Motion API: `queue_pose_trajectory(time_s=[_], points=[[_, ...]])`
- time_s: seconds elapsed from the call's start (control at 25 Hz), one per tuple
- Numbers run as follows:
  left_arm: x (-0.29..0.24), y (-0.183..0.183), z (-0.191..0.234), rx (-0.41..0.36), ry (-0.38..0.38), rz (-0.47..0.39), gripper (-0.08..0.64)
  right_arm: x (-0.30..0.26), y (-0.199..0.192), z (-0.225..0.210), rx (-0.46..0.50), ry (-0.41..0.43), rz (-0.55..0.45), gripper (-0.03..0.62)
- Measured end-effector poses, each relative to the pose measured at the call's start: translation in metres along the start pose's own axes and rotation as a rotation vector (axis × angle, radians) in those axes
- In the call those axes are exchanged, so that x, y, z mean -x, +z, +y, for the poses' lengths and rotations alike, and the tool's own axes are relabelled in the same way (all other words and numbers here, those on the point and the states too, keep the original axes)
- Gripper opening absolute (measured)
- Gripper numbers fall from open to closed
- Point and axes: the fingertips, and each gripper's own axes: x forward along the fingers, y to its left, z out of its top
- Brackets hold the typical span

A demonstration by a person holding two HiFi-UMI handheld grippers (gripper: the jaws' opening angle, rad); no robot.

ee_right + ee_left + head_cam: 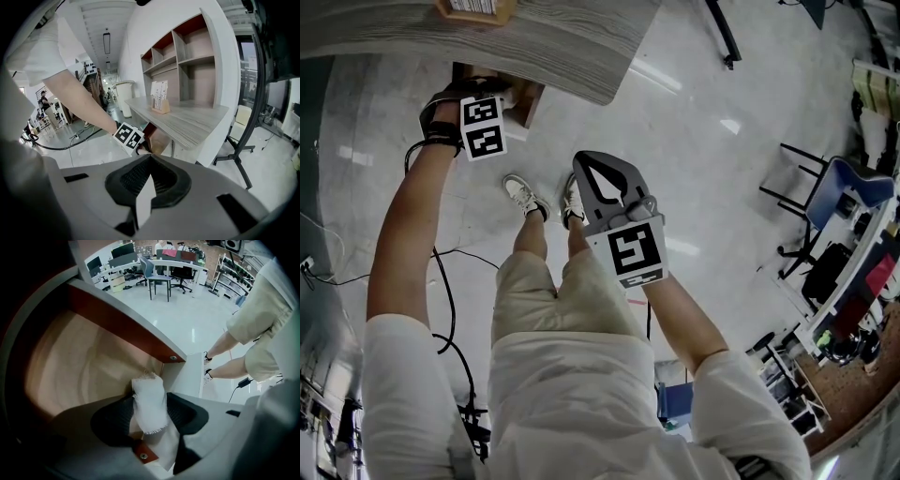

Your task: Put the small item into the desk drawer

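The left hand-held gripper point(150, 397) grips a white cloth point(150, 411). Its jaws stand wide, with both pads against the sides of the cloth, which stands upright between them, its frayed end toward the camera. We see jaws and cloth inside the open drawer point(79, 357), over its pale wooden bottom.

In the head view the left hand point(442, 111), wrapped in a black strap, is pushed forward to the edge of the grey tabletop point(544, 42), with the marker cube point(483, 127) facing up. The bare left arm runs almost straight from the short white sleeve to the drawer. The jaws themselves are hidden from that view.

The right hand-held gripper point(598, 176) is closed and empty, its jaw tips meeting. We find it held nearer the body, with the right forearm bent in front of the pale shorts. Its jaws point forward over the white shoes point(525, 197) and the glossy floor point(694, 141).

The right gripper view looks toward the left arm at the drawer and along the tabletop. A card stand point(160, 98) sits on the tabletop, with the shelves point(187, 51) behind it. A black cable point(441, 281) trails on the floor beside the left leg.
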Motion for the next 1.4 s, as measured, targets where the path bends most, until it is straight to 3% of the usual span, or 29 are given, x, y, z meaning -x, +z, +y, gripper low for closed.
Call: queue_pose_trajectory(time_s=[0.12, 0.32, 0.6, 0.96, 1.16, 1.4], points=[[0.006, 0.000, 0.001, 0.022, 0.014, -0.011, 0.210, 0.003, 0.003, -0.001, 0.003, -0.001, -0.007, -0.002], [0.028, 0.004, 0.016, 0.121, 0.093, -0.076, 0.236, 0.009, 0.011, 0.008, 0.025, 0.019, -0.023, -0.003], [0.056, 0.003, 0.009, 0.196, 0.153, -0.091, 0.244, 0.024, 0.020, 0.024, 0.061, 0.045, -0.053, -0.002], [0.108, 0.000, -0.013, 0.440, 0.248, -0.151, 0.244, 0.064, 0.033, 0.034, 0.072, 0.031, -0.081, -0.002], [0.154, 0.001, -0.025, 0.646, 0.311, -0.236, 0.242, 0.094, 0.051, 0.035, 0.079, 0.024, -0.103, -0.002], [0.217, 0.000, -0.029, 0.735, 0.392, -0.294, 0.225, 0.120, 0.071, 0.029, 0.082, 0.001, -0.124, -0.002]])
